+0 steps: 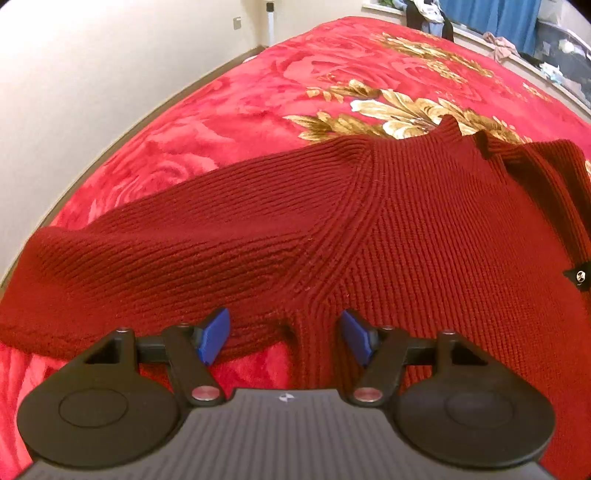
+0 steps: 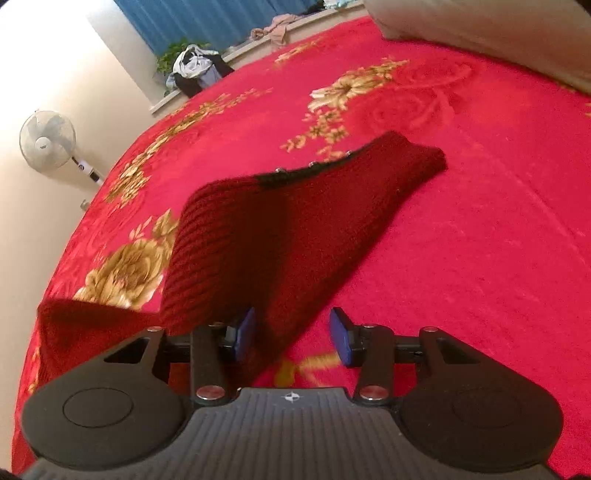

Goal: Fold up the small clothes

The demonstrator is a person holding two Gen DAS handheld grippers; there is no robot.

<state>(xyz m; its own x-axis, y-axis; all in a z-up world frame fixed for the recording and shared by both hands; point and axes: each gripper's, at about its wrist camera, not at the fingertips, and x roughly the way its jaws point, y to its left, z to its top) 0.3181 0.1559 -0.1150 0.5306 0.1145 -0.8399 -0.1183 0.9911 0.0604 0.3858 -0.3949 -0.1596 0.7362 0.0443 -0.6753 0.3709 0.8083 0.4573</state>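
Note:
A dark red ribbed knit sweater [image 1: 332, 229] lies spread on the red floral blanket [image 1: 229, 103], one sleeve reaching left. My left gripper [image 1: 284, 338] is open, its blue pads either side of the sweater's underarm edge, holding nothing. In the right wrist view the sweater [image 2: 280, 229] is folded into a long strip with a dark trim and small buttons along its far edge. My right gripper [image 2: 291, 338] is open just above the near end of that strip; the left pad is over the knit, the right pad over the blanket [image 2: 461, 258].
A wall runs along the bed's left side [image 1: 92, 74]. A standing fan [image 2: 48, 140] stands by the wall. A windowsill with piled clothes [image 2: 195, 70] and blue curtains [image 2: 207, 18] lies beyond the bed. A pale pillow [image 2: 498, 29] sits at the far right.

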